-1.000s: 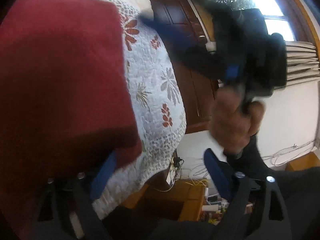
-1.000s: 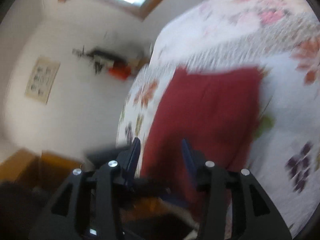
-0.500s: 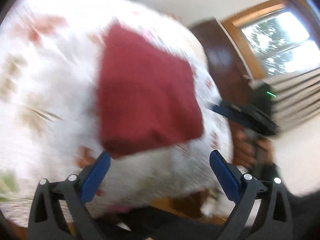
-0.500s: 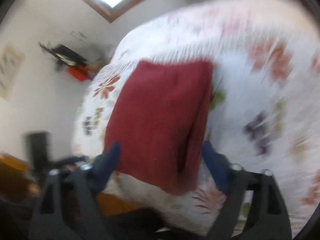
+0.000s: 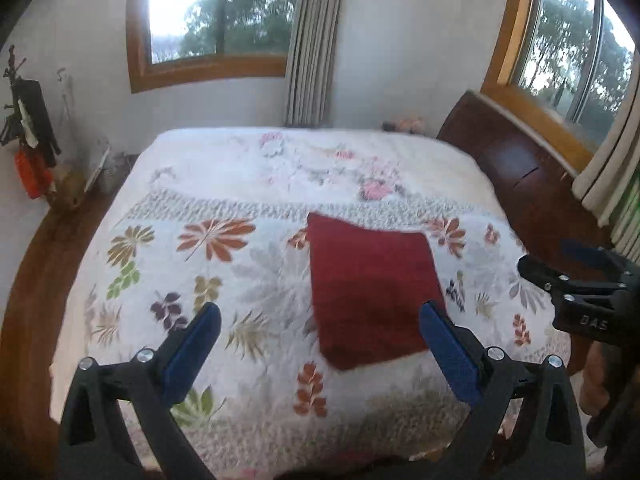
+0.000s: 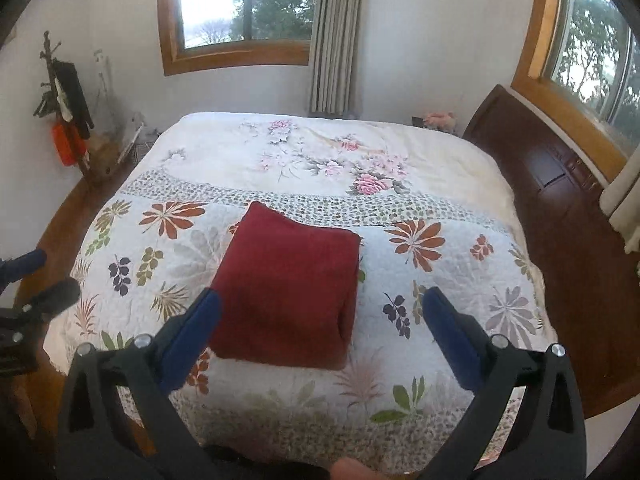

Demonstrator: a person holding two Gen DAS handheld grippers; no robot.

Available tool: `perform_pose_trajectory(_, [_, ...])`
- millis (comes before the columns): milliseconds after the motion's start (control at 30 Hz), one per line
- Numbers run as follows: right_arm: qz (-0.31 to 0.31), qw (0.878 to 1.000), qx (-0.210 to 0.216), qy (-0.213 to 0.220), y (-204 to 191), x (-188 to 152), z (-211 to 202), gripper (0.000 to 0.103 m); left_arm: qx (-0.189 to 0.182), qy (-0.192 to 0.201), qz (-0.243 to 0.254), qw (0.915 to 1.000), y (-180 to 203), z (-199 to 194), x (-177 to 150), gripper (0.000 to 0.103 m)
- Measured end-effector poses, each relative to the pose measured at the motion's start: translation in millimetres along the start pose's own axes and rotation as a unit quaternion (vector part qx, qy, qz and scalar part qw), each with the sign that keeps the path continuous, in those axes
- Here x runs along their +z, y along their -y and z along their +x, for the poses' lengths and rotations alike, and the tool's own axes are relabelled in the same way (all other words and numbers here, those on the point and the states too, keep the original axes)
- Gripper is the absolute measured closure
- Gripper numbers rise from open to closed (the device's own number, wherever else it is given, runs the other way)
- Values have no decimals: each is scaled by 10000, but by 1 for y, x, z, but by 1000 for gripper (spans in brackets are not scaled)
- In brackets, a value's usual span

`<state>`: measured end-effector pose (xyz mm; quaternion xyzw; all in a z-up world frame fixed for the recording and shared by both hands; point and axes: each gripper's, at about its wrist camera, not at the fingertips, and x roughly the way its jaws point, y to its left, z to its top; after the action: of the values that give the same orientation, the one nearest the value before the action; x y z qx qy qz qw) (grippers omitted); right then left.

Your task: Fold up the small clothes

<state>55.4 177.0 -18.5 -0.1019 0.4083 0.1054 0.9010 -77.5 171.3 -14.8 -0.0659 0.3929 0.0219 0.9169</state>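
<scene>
While both wrist views look across the same bed (image 6: 460,280), each shows something the other lacks. From the right wrist view, the folded red cloth (image 6: 288,292) is sharp: a thick, neat rectangle lying flat on the flowered quilt (image 6: 440,320), near the bed's closest edge, with its layered fold edges visible on the right side. The right gripper (image 6: 320,328) hangs released above the quilt, blue-padded jaws spread wide and holding nothing, the cloth seen between them. At the far left edge of this view, the other gripper's tip pokes in.

From the left wrist view, the red cloth (image 5: 372,296) is blurred and sits right of centre. The left gripper (image 5: 320,344) is likewise spread wide and empty. To the right of the bed, the right gripper (image 5: 580,280) appears side-on, with part of a hand (image 5: 596,380) below it, mostly cut off.

Beyond the bed stand white walls, a wood-framed window (image 6: 236,12) with a grey curtain (image 6: 336,36), and a second window (image 6: 592,40) above a dark wooden headboard (image 6: 540,168). Left of the bed, dark and orange items (image 6: 68,120) hang by the wall, too small to identify.
</scene>
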Motion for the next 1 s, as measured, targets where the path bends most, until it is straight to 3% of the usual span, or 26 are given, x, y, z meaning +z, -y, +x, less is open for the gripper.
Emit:
perform_pose_trajectory(433, [183,9986,-174,-474,-20,-20,-10,3,-126,-409,-62,9991,14,8,-27,4])
perform_pose_trajectory(833, [174,9965,-595,-555,-23,-36,-17,3,-174,-445,93,9988,24,13,-39,4])
perform_pose_trajectory(1000, [156,9968,-496,-607,-27,-39,-17,3,-242,-428,69,9988,21,11,-39,4])
